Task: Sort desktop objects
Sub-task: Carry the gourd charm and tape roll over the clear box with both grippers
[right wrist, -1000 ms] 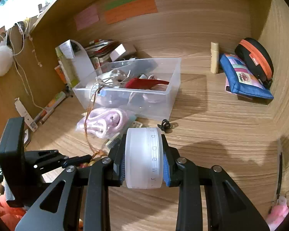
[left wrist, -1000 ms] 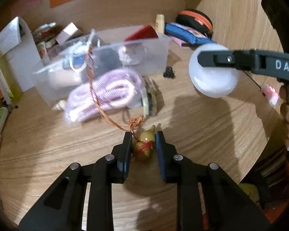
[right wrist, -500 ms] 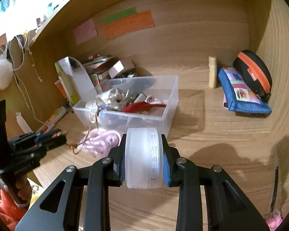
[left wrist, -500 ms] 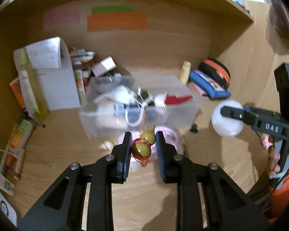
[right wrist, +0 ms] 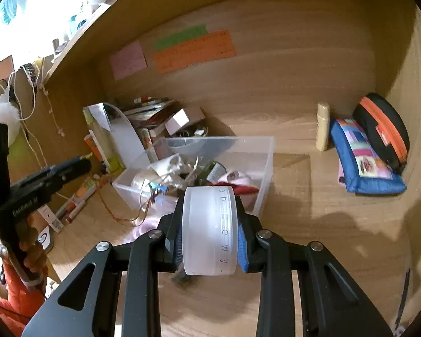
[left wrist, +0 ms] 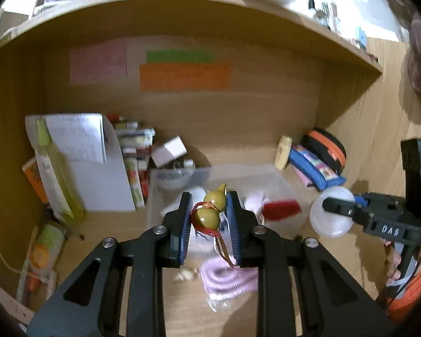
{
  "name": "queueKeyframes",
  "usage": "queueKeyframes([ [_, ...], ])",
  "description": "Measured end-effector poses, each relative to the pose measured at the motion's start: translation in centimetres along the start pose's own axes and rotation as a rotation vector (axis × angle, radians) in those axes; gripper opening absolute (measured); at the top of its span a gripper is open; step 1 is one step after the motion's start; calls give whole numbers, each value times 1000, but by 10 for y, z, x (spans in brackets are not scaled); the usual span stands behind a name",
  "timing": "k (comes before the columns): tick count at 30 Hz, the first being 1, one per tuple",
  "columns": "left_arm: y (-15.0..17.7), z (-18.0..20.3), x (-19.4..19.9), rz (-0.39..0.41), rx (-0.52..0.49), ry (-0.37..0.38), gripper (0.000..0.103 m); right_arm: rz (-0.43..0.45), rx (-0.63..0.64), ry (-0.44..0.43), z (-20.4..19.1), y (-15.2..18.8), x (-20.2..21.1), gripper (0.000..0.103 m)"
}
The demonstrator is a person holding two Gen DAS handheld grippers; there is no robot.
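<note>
My left gripper is shut on a small olive gourd charm with a red cord, held in the air in front of the clear plastic bin. My right gripper is shut on a round frosted white jar, held above the desk just before the bin. The jar also shows at the right of the left wrist view. The bin holds several small items. A bagged lilac cable lies on the desk in front of the bin.
A blue pouch and a black-and-orange case lie at the back right beside a cream tube. Books, a white box and a paper holder stand at the back left. A shelf runs overhead.
My left gripper has lifted the gourd charm off the desk and drawn back, its cord trailing. My right gripper has risen with the jar, closer to the bin.
</note>
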State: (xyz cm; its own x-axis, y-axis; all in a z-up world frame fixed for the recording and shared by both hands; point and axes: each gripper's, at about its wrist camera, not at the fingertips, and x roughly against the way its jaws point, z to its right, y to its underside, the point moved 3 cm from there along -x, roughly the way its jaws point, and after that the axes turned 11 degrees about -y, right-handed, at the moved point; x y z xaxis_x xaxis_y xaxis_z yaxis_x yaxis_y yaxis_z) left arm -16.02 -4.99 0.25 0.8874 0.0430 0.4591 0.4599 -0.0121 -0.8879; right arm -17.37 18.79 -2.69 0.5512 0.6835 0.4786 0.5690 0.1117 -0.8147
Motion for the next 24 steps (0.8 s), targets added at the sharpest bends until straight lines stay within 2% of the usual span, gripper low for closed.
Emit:
queueKeyframes([
  [5, -25, -2, -6, 33, -27, -1, 24, 6, 16, -5, -3, -17, -12, 27],
  [12, -44, -4, -34, 31, -27, 14, 24, 1, 45, -10, -10, -38, -36, 27],
  [17, -31, -9, -66, -18, -15, -4, 24, -16, 63, -15, -15, -45, -59, 27],
  [24, 6, -8, -111, -144, -36, -4, 24, -83, 45, -30, -10, -38, -97, 27],
])
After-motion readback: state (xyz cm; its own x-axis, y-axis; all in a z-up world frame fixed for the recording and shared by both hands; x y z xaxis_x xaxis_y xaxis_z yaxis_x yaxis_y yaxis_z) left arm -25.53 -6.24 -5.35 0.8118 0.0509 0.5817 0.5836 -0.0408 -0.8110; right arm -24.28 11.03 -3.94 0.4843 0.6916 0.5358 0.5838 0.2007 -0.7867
